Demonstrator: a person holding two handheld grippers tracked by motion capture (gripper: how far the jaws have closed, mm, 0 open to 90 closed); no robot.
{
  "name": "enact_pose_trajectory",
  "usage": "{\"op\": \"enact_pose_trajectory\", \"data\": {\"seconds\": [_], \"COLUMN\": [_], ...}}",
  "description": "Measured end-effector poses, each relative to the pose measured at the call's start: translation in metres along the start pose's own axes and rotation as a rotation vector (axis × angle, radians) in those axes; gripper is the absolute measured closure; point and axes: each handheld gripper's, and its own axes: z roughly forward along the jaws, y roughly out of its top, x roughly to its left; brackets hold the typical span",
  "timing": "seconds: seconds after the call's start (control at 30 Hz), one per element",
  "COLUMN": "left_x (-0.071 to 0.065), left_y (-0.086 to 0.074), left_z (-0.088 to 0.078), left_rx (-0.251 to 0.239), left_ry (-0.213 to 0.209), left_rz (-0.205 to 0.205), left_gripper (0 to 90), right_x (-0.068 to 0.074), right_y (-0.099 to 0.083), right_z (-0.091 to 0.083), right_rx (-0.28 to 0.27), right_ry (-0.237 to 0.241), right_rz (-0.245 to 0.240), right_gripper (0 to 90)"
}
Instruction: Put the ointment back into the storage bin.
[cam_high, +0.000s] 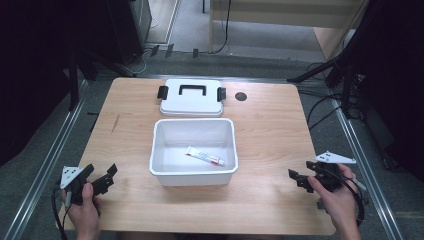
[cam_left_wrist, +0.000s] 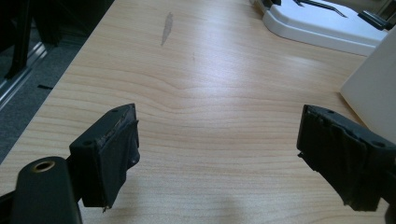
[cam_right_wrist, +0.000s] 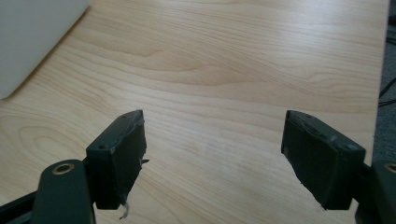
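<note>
- White box (cam_high: 194, 170) sits mid-table, open-topped, between the two grippers and slightly ahead of both; its wall (cam_left_wrist: 373, 88) shows at the right edge of the left gripper view, its corner (cam_right_wrist: 32, 37) at the upper left of the right gripper view.
- Tube (cam_high: 205, 156) lies flat on the box floor, white with a red end, tilted diagonally. Well apart from either claw.
- Lid (cam_high: 191, 97) lies on the table just behind the box, handle up, black latches at both ends. Not on the box. It sits ahead and to the right of the left claw (cam_left_wrist: 322, 23).
- Left gripper (cam_high: 102, 179): jaws wide apart, nothing between them, hovering over bare table (cam_high: 270, 130) near the front-left corner, box to its right.
- Right gripper (cam_high: 300, 178): jaws spread too, empty, near the front-right edge, box to its left.
- Judgement: tube is already in the box, so the packing looks done; closing is left — lid needs picking up, seating on the rim, latching.
- Neither claw touches anything; both look parked at rest positions.
</note>
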Motion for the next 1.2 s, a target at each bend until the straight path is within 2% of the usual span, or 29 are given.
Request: {"op": "enact_pose_trajectory", "data": {"seconds": [0.17, 0.2, 0.23, 0.3, 0.33, 0.5, 0.7, 0.9, 1.2], "left_x": [0.000, 0.000, 0.000, 0.000, 0.000, 0.001, 0.001, 0.001, 0.001], "left_y": [0.000, 0.000, 0.000, 0.000, 0.000, 0.000, 0.000, 0.000, 0.000], "left_z": [0.000, 0.000, 0.000, 0.000, 0.000, 0.000, 0.000, 0.000, 0.000], "left_rx": [0.000, 0.000, 0.000, 0.001, 0.001, 0.000, 0.002, 0.003, 0.004], "left_ry": [-0.001, -0.001, -0.001, -0.002, -0.002, -0.006, -0.008, -0.010, -0.010], "left_rz": [0.002, 0.002, 0.002, 0.003, 0.003, -0.002, 0.000, -0.004, -0.003], "left_gripper": [13.3, 13.3, 13.3, 13.3, 13.3, 13.3, 13.3, 13.3, 13.1], "right_x": [-0.011, -0.011, -0.013, -0.015, -0.015, -0.021, -0.028, -0.026, -0.024], "right_y": [-0.033, -0.033, -0.045, -0.053, -0.053, -0.068, -0.079, -0.080, -0.081], "right_z": [0.002, 0.002, 0.000, -0.002, -0.002, -0.008, -0.014, -0.013, -0.010], "right_rx": [-0.114, -0.114, -0.167, -0.207, -0.207, -0.281, -0.370, -0.392, -0.393], "right_ry": [-0.035, -0.035, -0.057, -0.075, -0.075, -0.069, -0.046, -0.032, -0.045], "right_rz": [0.053, 0.053, 0.063, 0.081, 0.081, 0.088, 0.160, 0.163, 0.184], "right_gripper": [24.3, 24.3, 25.7, 26.2, 26.2, 24.4, 25.2, 24.6, 24.3]}}
